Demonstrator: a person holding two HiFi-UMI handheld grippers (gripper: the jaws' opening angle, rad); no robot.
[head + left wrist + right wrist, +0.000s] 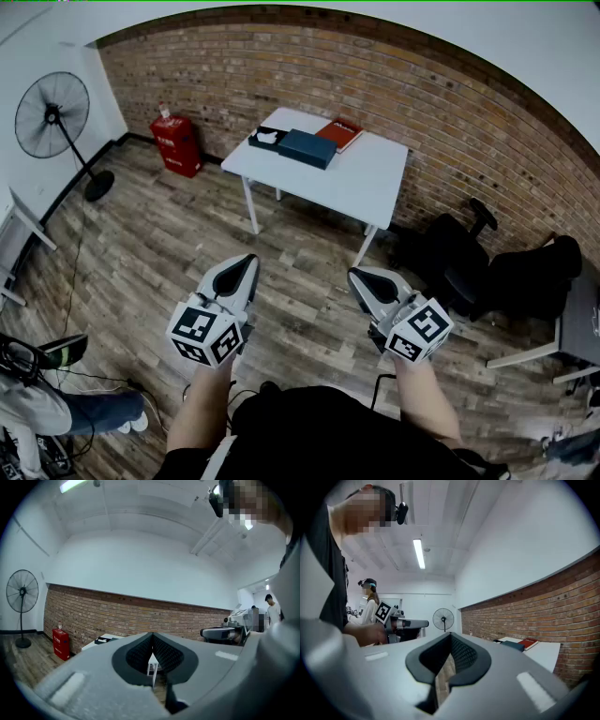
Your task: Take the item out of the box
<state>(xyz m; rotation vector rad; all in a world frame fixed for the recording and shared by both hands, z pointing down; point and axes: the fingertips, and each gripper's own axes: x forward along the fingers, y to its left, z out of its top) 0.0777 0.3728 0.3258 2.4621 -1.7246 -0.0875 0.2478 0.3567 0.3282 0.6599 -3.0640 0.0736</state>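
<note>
A dark blue box [307,147] lies on a white table [356,183] against the brick wall, far ahead of me. Beside it sit a red book [339,133] and a small black tray with something white in it [267,138]. My left gripper [247,263] and right gripper [357,277] are held low in front of my body, well short of the table, both shut with nothing between their jaws. From the right gripper view the table [543,651], the box [512,644] and the red book [528,643] appear at the right. The left gripper view catches the table [101,641] at the left.
A standing fan [56,122] and a red case [177,143] stand at the left by the wall. Black office chairs [487,267] crowd the right side. Another person [370,603] with a marked gripper stands behind. Cables and feet lie at lower left. Wooden floor [159,253] stretches between me and the table.
</note>
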